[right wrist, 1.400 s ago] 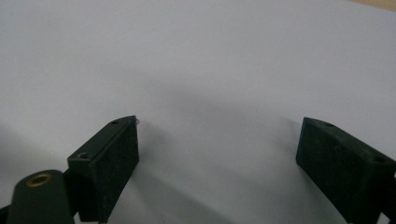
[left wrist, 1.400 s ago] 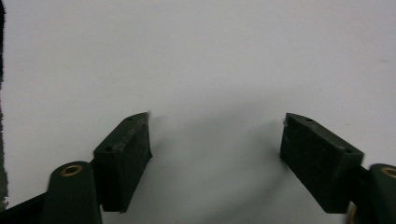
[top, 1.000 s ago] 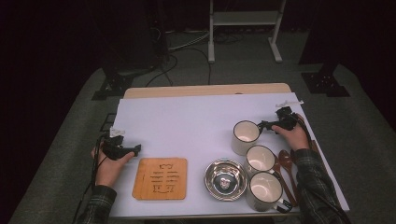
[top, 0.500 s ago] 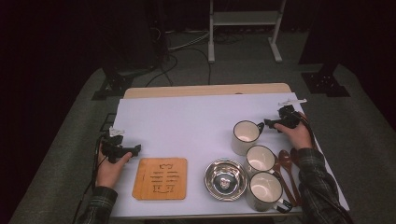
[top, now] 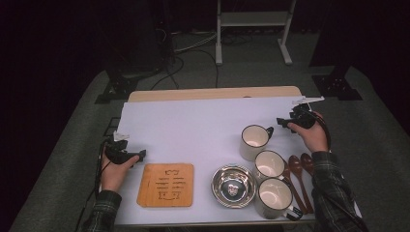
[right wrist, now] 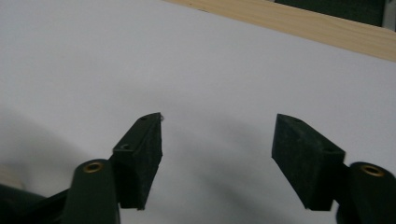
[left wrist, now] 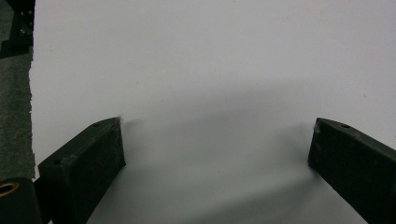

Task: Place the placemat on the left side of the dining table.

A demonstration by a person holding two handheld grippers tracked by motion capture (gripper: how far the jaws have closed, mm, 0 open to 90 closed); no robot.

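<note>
The far mug (top: 254, 141) stood on the white-covered counter (top: 193, 121), first in a short row of three mugs, its handle (top: 269, 130) turned toward the right hand-held gripper (top: 286, 123). That hand-held gripper hung just beside the handle, on the side away from the mug's body, not touching it. Its jaws had just been closing, yet they were spread in the right gripper view (right wrist: 217, 154), with nothing between them but bare white surface. Judgement: the mug lay toward the counter's middle from this hand-held gripper, so the handle would be the nearest part to grasp, and the right hand was clearly the nearer one.

From the far mug toward the person: a second mug (top: 269, 165), then a third (top: 271, 195). A steel bowl (top: 234, 184) sat beside the second and third mugs, and two brown spoons (top: 296, 169) lay on their other side. A wooden board (top: 166, 184) lay well apart from the far mug, past the bowl.

The left hand-held gripper (top: 140, 156) rested near the board's far corner, jaws spread wide and empty (left wrist: 217, 154).

Beyond the counter: dark room, grey floor, cables, a white stand (top: 252, 19).
</note>
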